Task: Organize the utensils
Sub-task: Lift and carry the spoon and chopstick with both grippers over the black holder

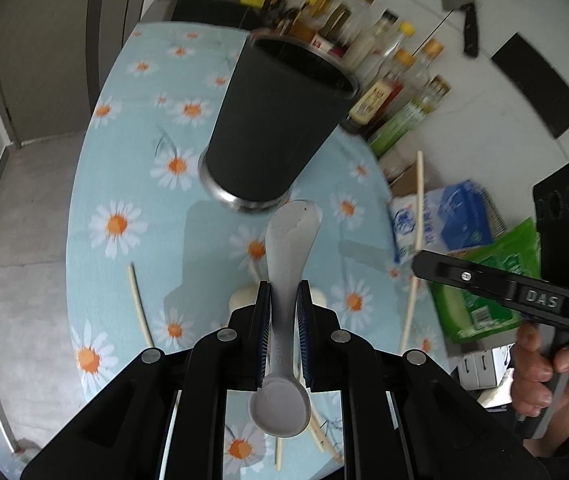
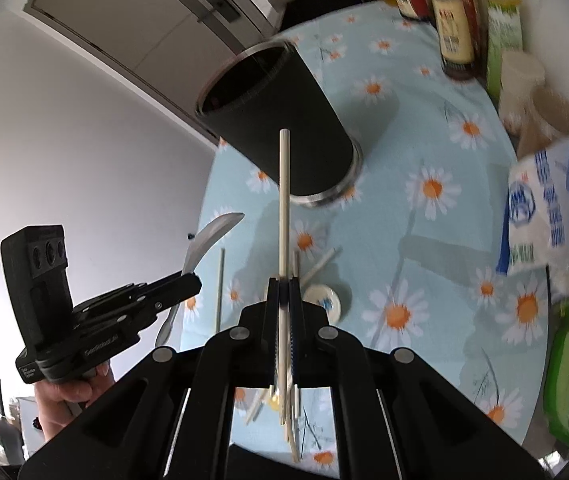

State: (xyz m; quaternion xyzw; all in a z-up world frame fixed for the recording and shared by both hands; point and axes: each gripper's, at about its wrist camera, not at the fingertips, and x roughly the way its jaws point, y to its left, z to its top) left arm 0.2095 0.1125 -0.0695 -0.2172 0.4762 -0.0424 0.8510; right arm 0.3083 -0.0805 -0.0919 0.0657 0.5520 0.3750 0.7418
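Observation:
A black utensil cup (image 1: 280,120) with a steel rim stands on the daisy tablecloth (image 1: 132,184); it also shows in the right wrist view (image 2: 284,120). My left gripper (image 1: 283,292) is shut on a metal spoon (image 1: 290,248), held above the table, handle end toward the cup. My right gripper (image 2: 284,284) is shut on a pale chopstick (image 2: 283,200) that points up in front of the cup. The left gripper and its spoon (image 2: 212,236) appear at the left of the right wrist view. Loose chopsticks (image 1: 140,304) and a white ceramic spoon (image 2: 320,296) lie on the cloth.
Sauce bottles (image 1: 384,68) line the wall behind the cup. A blue and white bag (image 1: 440,220) and a green packet (image 1: 484,292) sit at the table's right side. A cleaver (image 1: 460,4) hangs on the wall. A door (image 2: 156,20) is at the left.

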